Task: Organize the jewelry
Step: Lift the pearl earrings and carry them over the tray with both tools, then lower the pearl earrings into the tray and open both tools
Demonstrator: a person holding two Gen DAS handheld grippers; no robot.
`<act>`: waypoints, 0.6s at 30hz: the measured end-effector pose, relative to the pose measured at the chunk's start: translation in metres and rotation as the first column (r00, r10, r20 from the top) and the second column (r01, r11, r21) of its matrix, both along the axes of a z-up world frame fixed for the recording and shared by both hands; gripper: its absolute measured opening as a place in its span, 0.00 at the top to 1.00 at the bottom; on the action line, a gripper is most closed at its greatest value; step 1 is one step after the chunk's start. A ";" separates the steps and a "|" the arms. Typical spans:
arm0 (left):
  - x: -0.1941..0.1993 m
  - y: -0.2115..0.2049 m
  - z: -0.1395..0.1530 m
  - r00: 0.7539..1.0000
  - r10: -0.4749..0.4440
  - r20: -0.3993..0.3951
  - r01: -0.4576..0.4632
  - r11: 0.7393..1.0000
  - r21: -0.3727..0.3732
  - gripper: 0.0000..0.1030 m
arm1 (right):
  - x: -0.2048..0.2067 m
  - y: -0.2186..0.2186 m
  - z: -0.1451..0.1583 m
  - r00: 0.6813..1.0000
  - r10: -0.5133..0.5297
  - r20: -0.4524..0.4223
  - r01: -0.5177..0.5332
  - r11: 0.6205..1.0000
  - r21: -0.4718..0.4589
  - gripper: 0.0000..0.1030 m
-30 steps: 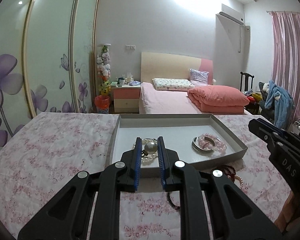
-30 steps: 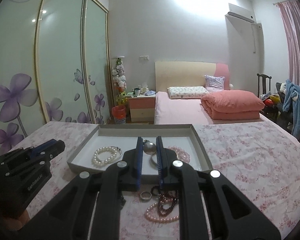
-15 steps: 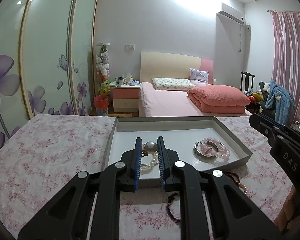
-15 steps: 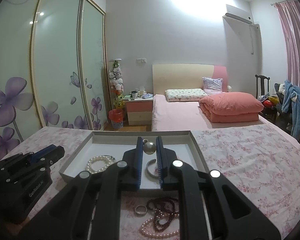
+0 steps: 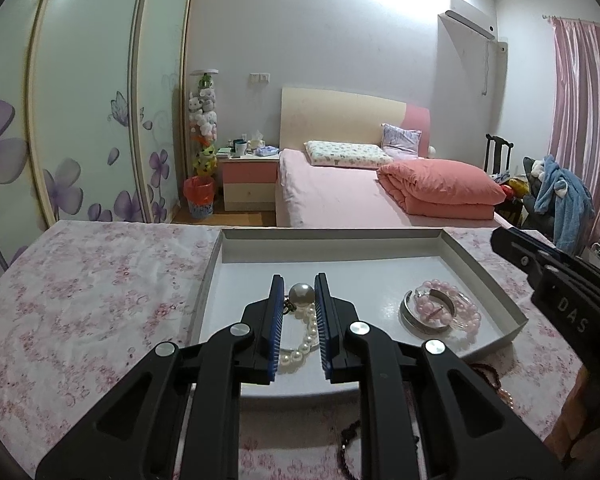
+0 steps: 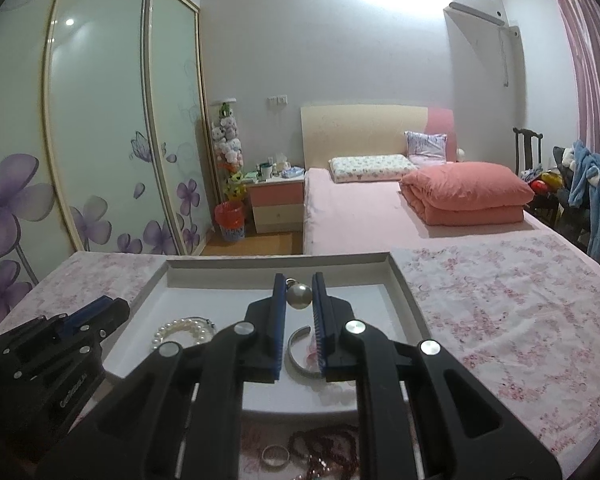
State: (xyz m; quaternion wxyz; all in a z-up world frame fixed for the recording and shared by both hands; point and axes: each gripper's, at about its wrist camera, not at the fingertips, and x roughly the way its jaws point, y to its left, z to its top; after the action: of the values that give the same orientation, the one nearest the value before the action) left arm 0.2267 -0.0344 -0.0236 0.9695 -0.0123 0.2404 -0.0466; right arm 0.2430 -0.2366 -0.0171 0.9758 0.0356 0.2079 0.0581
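My left gripper [image 5: 299,286] is shut on a large silvery pearl pendant [image 5: 301,295] and hovers over the near left part of the shallow grey tray [image 5: 332,234]. Under it in the tray lies a white pearl bracelet [image 5: 302,346]. A silver bangle [image 5: 410,316] with a pink bead bracelet [image 5: 446,312] lies in the tray's right part. My right gripper [image 6: 299,285] is shut on a second silvery pearl pendant [image 6: 299,296] above the tray [image 6: 280,258], over the silver bangle [image 6: 296,354]. The pearl bracelet [image 6: 184,330] shows to its left.
Loose on the flowered tablecloth in front of the tray lie a ring [image 6: 275,455] and dark bead strands [image 6: 324,446]. The other gripper's body fills the right edge [image 5: 560,296] of the left view and the left edge [image 6: 60,344] of the right view. A bed stands beyond the table.
Both grippers have moved forward over the tray, each still clamping its pearl. The tray and its jewelry look nearer and lower between the fingers.
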 end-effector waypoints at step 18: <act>0.028 -0.008 -0.014 0.997 -0.026 -0.074 0.026 1.000 -0.002 0.84 | 0.047 0.000 -0.032 0.986 0.011 -0.165 -0.005 0.999 0.038 0.82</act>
State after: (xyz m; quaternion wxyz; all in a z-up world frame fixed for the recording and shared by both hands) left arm 0.2547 -0.0423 -0.0372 0.9592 -0.0113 0.2762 -0.0588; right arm 0.2899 -0.2367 -0.0487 0.9541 0.0579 0.2870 0.0629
